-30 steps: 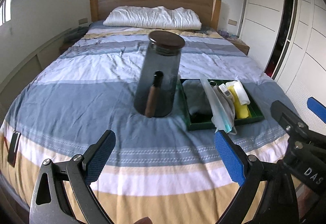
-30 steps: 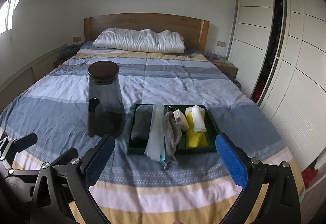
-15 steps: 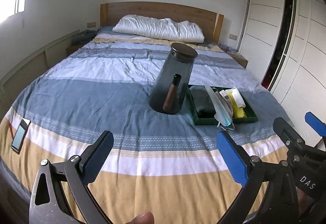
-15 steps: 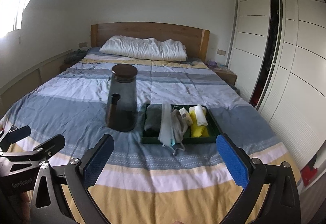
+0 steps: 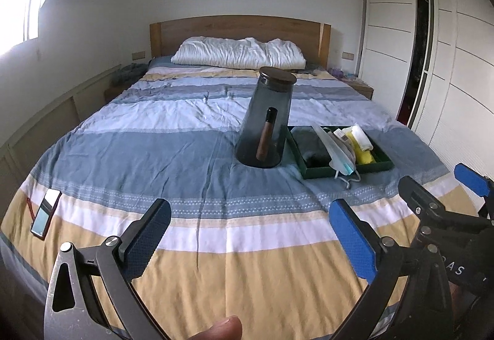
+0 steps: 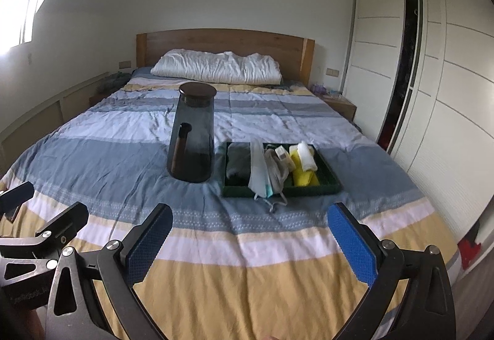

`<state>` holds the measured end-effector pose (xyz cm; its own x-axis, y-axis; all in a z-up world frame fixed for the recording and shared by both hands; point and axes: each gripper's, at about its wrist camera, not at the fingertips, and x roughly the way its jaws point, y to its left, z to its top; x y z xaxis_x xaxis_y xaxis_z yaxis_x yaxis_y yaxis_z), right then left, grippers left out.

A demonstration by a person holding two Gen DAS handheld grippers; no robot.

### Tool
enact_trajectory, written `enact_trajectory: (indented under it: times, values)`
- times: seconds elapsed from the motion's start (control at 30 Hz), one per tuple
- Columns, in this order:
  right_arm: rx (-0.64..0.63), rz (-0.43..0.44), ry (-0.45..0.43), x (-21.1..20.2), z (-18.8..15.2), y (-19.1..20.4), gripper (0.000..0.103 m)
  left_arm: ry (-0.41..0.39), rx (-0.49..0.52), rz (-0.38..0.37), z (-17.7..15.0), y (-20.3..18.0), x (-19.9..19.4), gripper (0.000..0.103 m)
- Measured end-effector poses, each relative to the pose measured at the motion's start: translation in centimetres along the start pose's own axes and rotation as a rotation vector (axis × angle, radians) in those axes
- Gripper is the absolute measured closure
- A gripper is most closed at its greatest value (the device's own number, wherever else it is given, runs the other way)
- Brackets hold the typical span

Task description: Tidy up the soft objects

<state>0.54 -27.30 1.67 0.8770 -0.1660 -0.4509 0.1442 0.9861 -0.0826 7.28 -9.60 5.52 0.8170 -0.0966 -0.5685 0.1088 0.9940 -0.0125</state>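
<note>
A dark green tray [image 6: 330, 185] [image 5: 386, 162] sits on the striped bed and holds a grey cloth [image 6: 239, 162], a face mask [image 6: 259, 173] hanging over its front rim, a yellow cloth [image 6: 301, 176] and a white roll [image 6: 305, 156]. Left of the tray stands a smoky glass pitcher [image 6: 193, 136] [image 5: 267, 120] with a wooden handle. My left gripper [image 5: 250, 232] and my right gripper [image 6: 250, 235] both hover open over the foot of the bed, well short of the tray, with nothing between their fingers.
A phone [image 5: 45, 213] lies near the bed's left front edge. A white pillow [image 6: 216, 68] rests against the wooden headboard. White wardrobe doors [image 6: 432, 77] line the right side, and low cabinets run along the left wall. A thumb tip [image 5: 222, 329] shows at the bottom.
Both grippers have pulled back and risen away from the tray and pitcher, which now look smaller and farther. The phone has come into view. Both stay open.
</note>
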Motion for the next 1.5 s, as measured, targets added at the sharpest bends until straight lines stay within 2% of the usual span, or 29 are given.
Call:
enact_trajectory:
  times: [0.3,0.67,1.5]
  values:
    - [0.008,-0.037,0.037,0.2,-1.1,0.5,0.000,0.023,0.030,0.077,-1.7,0.4,0.7,0.002]
    - [0.000,-0.052,0.062,0.3,-2.0,0.5,0.000,0.059,0.063,0.029,-3.5,0.4,1.4,0.002]
    - [-0.010,-0.062,0.054,-0.5,-2.2,-0.2,0.000,0.021,0.099,0.010,-3.5,-0.4,0.4,0.002]
